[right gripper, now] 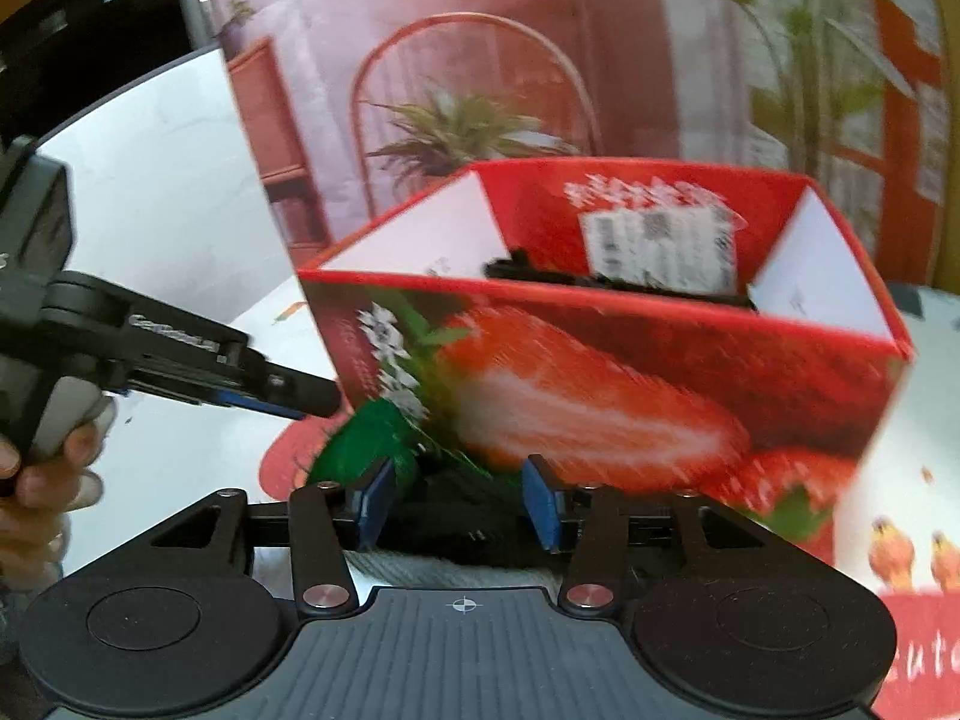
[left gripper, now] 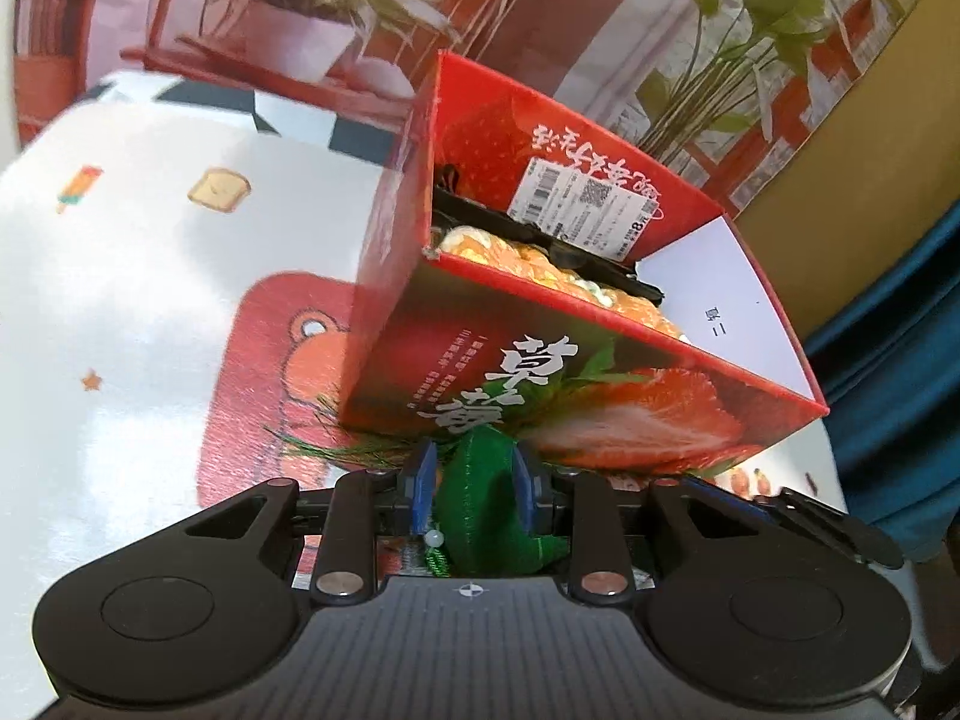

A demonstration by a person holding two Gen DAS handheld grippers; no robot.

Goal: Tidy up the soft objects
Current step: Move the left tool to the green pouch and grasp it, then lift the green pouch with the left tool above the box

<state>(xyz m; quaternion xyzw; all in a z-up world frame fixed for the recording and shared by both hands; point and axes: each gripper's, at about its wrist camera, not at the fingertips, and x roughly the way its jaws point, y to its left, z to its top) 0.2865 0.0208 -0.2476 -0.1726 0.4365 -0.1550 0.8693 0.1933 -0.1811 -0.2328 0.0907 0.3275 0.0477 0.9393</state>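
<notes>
Taking the red strawberry box (left gripper: 576, 372) as the landmark, the left tool (left gripper: 474, 480) sits just in front of its near wall, low over the white tabletop (left gripper: 120, 276). Its blue pads are clenched on a green soft toy (left gripper: 480, 504), which has a small bead and green tinsel at its side. The toy is held at the foot of the box, probably so it can be lifted over the wall and dropped inside. A red bear mat (left gripper: 270, 372) lies under and to the left of the box.

In the right wrist view, the left tool reaches in from the left of the box with the same green toy bulging at its tip. The right tool (right gripper: 459, 504) hovers in front of the box's near wall with its pads spread apart and nothing clearly between them; something dark lies below, too blurred to name.

The box stands open at the top. Inside it lie an orange and cream soft item (left gripper: 540, 270) and a black item (left gripper: 540, 234) against the back wall, beneath a white price label (left gripper: 582, 210).
</notes>
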